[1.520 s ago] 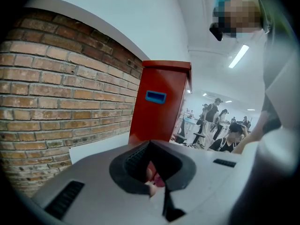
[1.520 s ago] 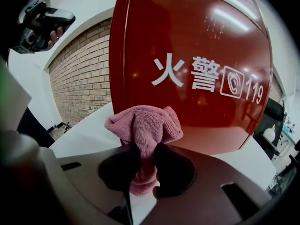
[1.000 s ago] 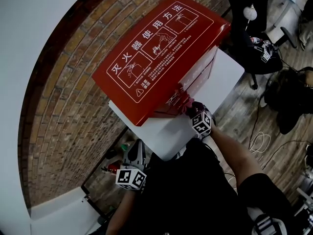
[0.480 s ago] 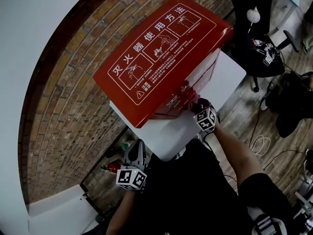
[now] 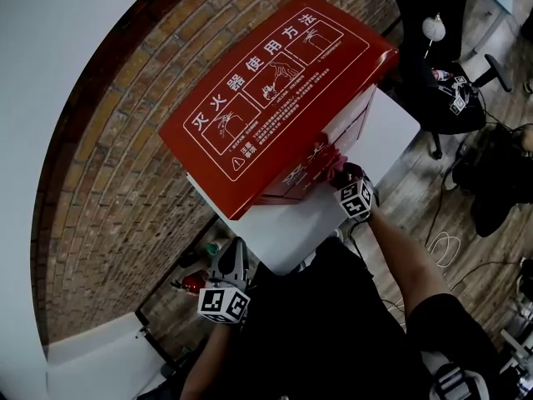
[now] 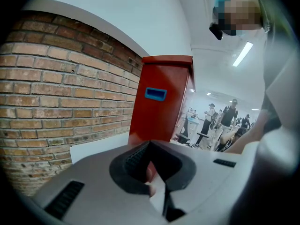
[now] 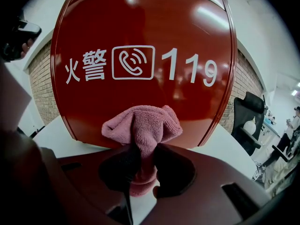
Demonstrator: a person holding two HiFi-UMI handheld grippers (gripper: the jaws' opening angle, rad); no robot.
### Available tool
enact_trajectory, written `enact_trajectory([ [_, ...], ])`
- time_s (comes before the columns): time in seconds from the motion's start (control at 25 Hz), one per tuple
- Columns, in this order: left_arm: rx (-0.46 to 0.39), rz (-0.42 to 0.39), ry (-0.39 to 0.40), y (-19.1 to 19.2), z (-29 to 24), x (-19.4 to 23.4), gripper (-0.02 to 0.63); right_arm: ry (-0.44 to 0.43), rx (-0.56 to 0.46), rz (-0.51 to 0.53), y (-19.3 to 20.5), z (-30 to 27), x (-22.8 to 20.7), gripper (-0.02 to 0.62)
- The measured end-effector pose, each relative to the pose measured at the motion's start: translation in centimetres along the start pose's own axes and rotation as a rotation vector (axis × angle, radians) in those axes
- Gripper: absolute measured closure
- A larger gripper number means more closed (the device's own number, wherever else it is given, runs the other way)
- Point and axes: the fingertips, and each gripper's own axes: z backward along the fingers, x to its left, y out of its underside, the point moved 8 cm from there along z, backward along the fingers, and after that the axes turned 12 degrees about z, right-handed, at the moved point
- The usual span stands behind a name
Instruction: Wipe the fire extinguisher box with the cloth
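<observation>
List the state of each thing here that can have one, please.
fire extinguisher box, standing upright on the white platform.
cloth, bunched up, its end against the box's front.
right gripper, shut on the cloth.
left gripper, shut and empty, held low, away from the box.

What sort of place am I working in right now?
Probably an open office or lab: brick wall, black office chair, cables on the wooden floor, people standing farther back.
</observation>
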Motion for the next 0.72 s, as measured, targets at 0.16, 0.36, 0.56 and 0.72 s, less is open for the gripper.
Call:
enact_trajectory([
  [0.16,0.003,-0.005,-0.003,0.1,0.0,-0.1,0.589,0.015,0.005,-0.004,0.3,-0.2,-1.0,0.503],
  [0.36,0.001,-0.008,-0.013,-0.1,0.0,-0.2,0.589,0.036,0.027,-0.02,0.7,-0.4,-2.4,0.503],
  [0.56,0.0,-0.01,-0.02,-0.1,0.0,-0.3,0.589,0.051,0.037,-0.024,1.1,-0.7,-3.6,0.505],
  [0.72,0.001,-0.011,-0.026,0.1,0.1,-0.3,0.589,0.07,0.048,-0.03,1.5,-0.8,-4.7,0.503],
])
